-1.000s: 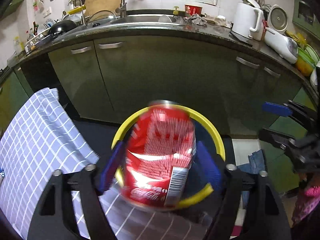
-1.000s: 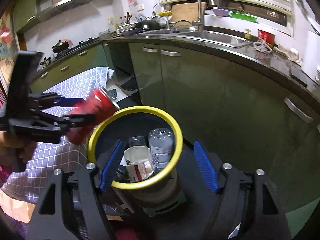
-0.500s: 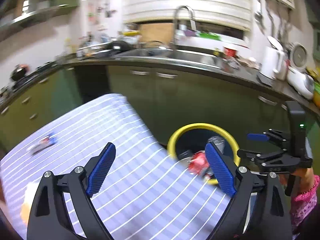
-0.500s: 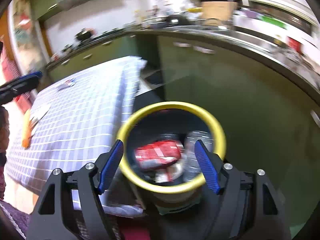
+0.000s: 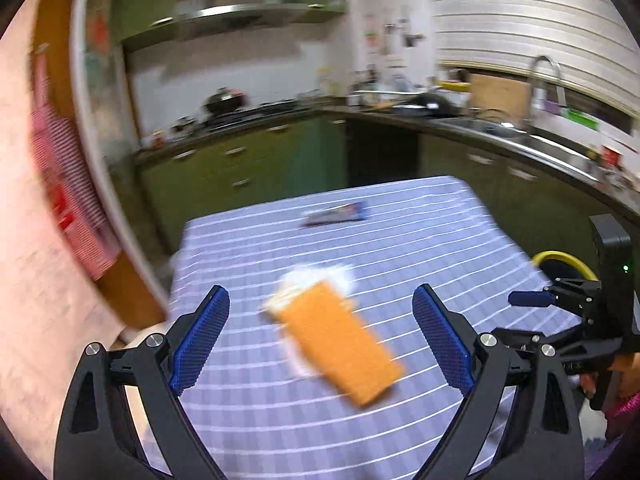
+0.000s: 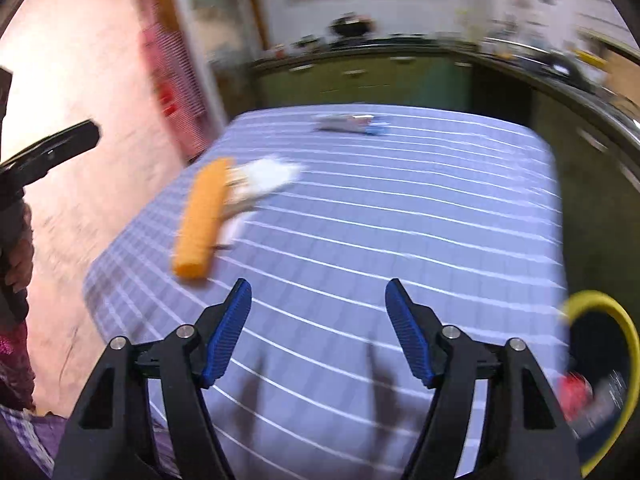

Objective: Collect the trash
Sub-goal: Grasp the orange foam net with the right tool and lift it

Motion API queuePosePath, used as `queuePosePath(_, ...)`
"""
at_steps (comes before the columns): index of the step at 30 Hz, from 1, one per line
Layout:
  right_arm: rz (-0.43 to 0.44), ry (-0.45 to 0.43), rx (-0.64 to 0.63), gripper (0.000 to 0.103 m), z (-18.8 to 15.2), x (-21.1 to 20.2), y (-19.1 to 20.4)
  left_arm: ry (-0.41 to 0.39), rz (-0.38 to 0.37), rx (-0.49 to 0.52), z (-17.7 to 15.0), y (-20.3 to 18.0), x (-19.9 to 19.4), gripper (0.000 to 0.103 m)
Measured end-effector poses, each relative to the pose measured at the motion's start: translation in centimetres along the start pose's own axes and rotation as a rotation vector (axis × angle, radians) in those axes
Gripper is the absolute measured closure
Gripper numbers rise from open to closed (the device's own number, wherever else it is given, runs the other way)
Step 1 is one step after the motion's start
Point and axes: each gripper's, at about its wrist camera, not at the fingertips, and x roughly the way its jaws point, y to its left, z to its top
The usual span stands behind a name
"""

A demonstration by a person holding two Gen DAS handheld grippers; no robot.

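Observation:
An orange flat packet [image 5: 340, 340] with crumpled white paper [image 5: 320, 278] at its far end lies on the lilac checked tablecloth [image 5: 420, 240]. My left gripper [image 5: 320, 340] hovers over it, open wide, nothing between the pads. A blue and silver wrapper [image 5: 336, 214] lies further back. My right gripper [image 6: 318, 328] is above bare cloth with its jaws closing on nothing; the orange packet [image 6: 202, 220] is to its upper left and the wrapper [image 6: 354, 123] far ahead. The yellow-rimmed bin [image 6: 608, 360] at lower right holds a red can [image 6: 574, 394].
Green kitchen cabinets [image 5: 240, 168] and a dark counter with a sink [image 5: 500, 128] run behind the table. A pink wall [image 6: 80, 80] flanks the table's left side. The bin's yellow rim [image 5: 560, 260] shows past the table's right edge, behind the right gripper [image 5: 532, 299].
The red can left my left gripper and dropped into the bin. Both grippers swung left from the bin to above the table, and the left jaws spread wider.

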Motion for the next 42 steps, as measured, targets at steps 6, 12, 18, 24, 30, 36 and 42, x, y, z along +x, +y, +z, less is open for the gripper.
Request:
queuePosePath(6,0.092,0.031,-0.060,0.046,2.5,4.6,6.0,0.035,0.073,-0.076,-2.9,6.1,-0.1,0.011)
queuePosePath(12,0.056,0.060,-0.078,0.051,3.6,7.7,8.2,0.036,0.059,-0.083,-4.2,6.9,0.1,0.011)
queuePosePath(18,0.020,0.108,-0.057,0.062,3.5,9.8,7.7,0.037,0.039,-0.083,-4.2,6.5,0.6,0.011)
queuePosePath(24,0.055,0.071,-0.041,0.091,3.8,8.4,7.4,0.043,0.032,-0.082,-4.2,6.3,0.9,0.011)
queuePosePath(30,0.059,-0.023,-0.027,0.091,4.3,3.0,6.0,0.038,0.029,-0.069,-3.9,5.8,0.6,0.011)
queuePosePath(36,-0.065,-0.116,0.070,0.091,2.8,-3.7,0.3,0.043,-0.003,-0.030,-3.2,3.8,1.2,0.011)
queuePosePath(42,-0.328,-0.113,0.253,0.090,-2.3,-9.5,-9.3,0.048,-0.046,0.014,-2.3,0.8,2.2,0.011)
